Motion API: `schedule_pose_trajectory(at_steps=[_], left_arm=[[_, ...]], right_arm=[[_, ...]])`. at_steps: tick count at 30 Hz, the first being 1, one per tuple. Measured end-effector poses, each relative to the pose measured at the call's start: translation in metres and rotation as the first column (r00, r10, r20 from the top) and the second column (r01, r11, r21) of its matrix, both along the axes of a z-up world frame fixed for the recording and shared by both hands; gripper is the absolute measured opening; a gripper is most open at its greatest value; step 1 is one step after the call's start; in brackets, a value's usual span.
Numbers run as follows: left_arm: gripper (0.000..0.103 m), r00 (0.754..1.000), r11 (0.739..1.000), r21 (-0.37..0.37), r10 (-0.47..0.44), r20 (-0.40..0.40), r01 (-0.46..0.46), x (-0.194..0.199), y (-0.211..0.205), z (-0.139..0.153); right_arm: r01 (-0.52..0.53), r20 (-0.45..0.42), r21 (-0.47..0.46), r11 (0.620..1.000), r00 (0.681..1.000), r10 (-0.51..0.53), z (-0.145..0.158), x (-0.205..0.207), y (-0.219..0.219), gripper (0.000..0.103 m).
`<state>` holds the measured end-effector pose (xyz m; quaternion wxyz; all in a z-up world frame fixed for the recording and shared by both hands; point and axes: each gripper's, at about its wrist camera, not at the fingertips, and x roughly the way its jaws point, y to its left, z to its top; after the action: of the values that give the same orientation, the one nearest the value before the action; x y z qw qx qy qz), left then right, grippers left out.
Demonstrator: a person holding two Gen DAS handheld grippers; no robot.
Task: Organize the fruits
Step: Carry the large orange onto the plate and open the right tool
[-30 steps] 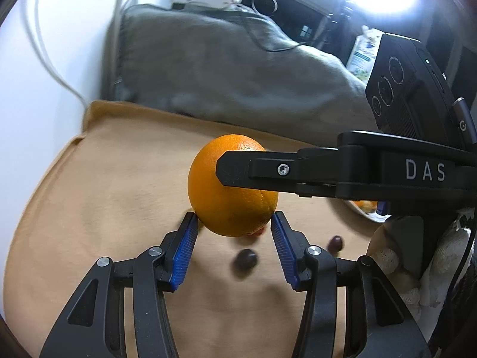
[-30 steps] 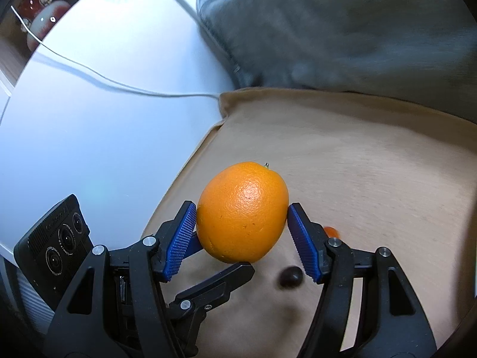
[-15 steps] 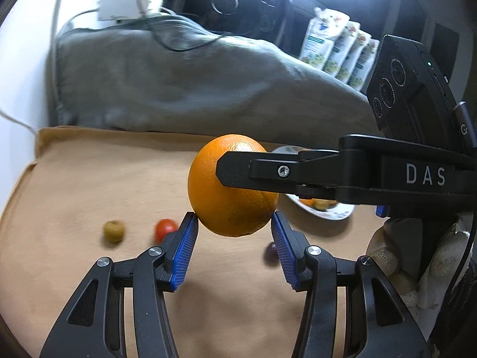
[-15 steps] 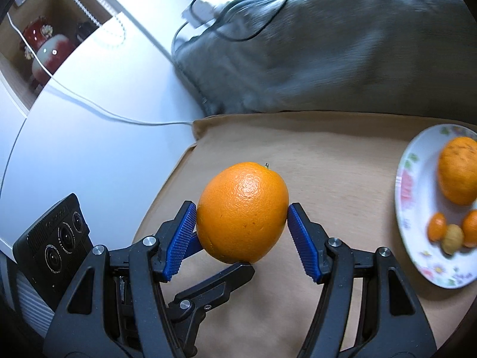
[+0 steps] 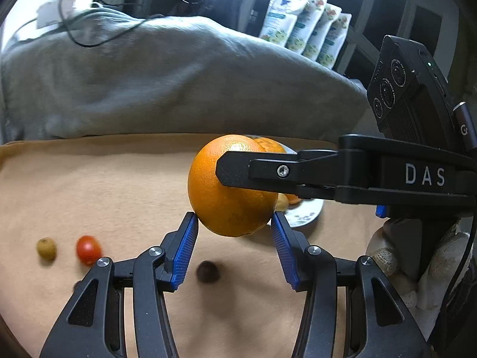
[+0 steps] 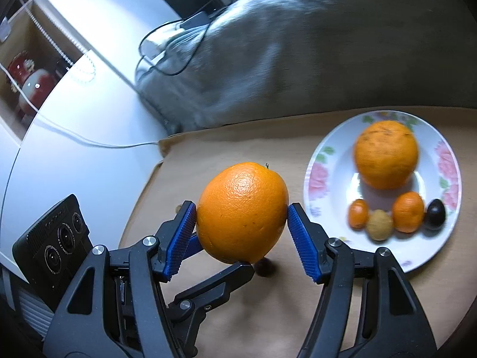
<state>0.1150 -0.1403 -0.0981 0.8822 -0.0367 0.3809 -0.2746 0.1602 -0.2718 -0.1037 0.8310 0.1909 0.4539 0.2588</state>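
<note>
Carry step: one orange held in both claws, short of the plate.

Left wrist view: left claw (image 5: 232,223) has its blue ribbed pads clamped on the lower sides of the round, pebbled-skin orange (image 5: 220,197), which is lifted off the tan cloth (image 5: 104,194). A black arm lettered DAS (image 5: 328,176) crosses the orange's front. Loose on the cloth: small red tomato (image 5: 88,249), small yellow-green fruit (image 5: 46,248), small dark fruit (image 5: 208,271). Right wrist view: right claw (image 6: 241,214) is also clamped on the same orange, pads at its widest part. White floral-rimmed plate (image 6: 316,176) lies near, to the right, already carrying a second large orange (image 6: 386,155) and four small fruits. Judgement: next, move rightward over the bare part of the plate, lower, and open both claws together so that the orange does not roll.
</note>
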Motion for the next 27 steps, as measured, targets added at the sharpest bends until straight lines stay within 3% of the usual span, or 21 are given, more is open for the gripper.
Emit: schedule_pose_trajectory(at_steps=[9, 19, 27], left_arm=[[0.050, 0.999, 0.999, 0.009, -0.031, -0.027, 0.031, 0.014, -0.027, -0.011], [0.050, 0.998, 0.999, 0.001, -0.033, -0.054, 0.033, 0.021, -0.030, -0.019], [0.040, 0.998, 0.999, 0.018, -0.027, -0.050, 0.028, 0.020, -0.032, -0.021]], right_arm=[[0.047, -0.042, 0.016, 0.999, 0.998, -0.046, -0.014, 0.013, -0.027, 0.067], [0.084, -0.083, 0.024, 0.996, 0.993, -0.081, -0.022, 0.028, -0.040, 0.067], [0.112, -0.055, 0.060, 0.992, 0.993, -0.109, -0.012, 0.030, -0.050, 0.067]])
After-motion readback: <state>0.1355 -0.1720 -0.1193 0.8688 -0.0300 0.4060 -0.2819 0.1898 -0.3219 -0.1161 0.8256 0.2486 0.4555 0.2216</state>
